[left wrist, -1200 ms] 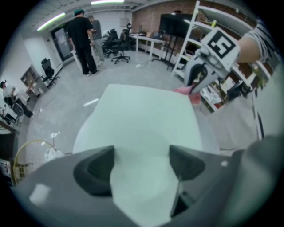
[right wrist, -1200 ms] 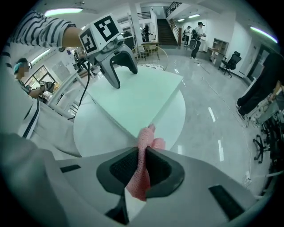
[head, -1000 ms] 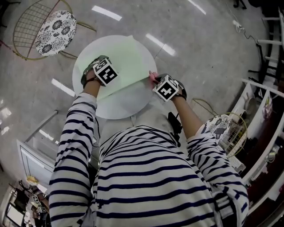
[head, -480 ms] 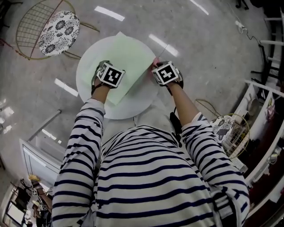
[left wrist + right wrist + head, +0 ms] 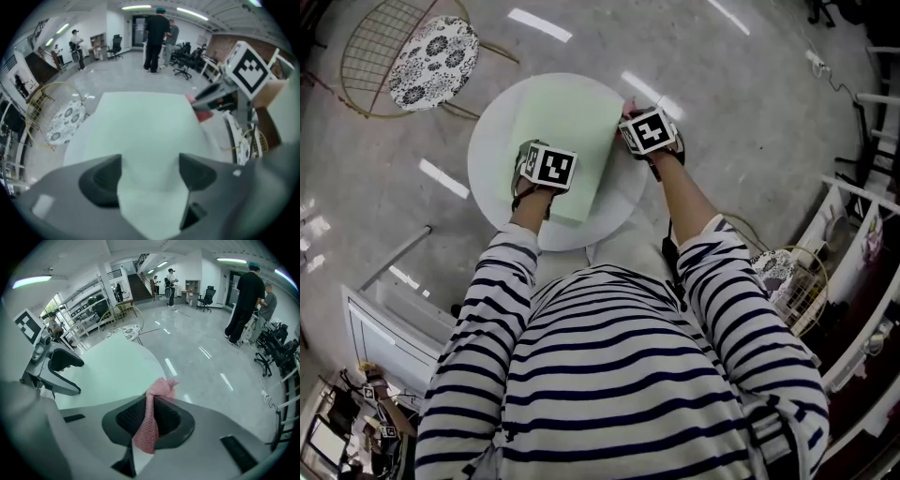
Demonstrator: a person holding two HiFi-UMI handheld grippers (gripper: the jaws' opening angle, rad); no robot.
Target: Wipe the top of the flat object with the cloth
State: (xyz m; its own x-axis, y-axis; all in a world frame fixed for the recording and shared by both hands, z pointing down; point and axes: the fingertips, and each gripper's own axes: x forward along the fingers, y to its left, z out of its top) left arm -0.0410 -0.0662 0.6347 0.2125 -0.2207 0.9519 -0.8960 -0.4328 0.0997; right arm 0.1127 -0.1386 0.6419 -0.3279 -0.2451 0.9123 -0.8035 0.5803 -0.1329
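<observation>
A pale green flat sheet (image 5: 567, 117) lies on a round white table (image 5: 492, 155). My left gripper (image 5: 546, 157) is over the sheet's near end. In the left gripper view its jaws (image 5: 150, 171) stand wide apart, with the sheet (image 5: 145, 126) running beneath and between them and no pad pressing on it. My right gripper (image 5: 643, 127) is at the sheet's far right corner, shut on a pink knitted cloth (image 5: 152, 420). A tuft of the cloth (image 5: 628, 105) pokes out past the fingertips at the sheet's edge. The right gripper (image 5: 213, 96) also shows in the left gripper view.
A wire chair with a floral cushion (image 5: 431, 52) stands left of the table. Another wire chair (image 5: 787, 272) and white shelving (image 5: 862, 244) are at the right. Two people (image 5: 158, 37) stand far off on the grey floor. My striped sleeves fill the foreground.
The right gripper has carried the pink cloth away from me along the sheet's right edge to its far corner. The left gripper has shifted slightly right, and the sheet has turned beneath it.
</observation>
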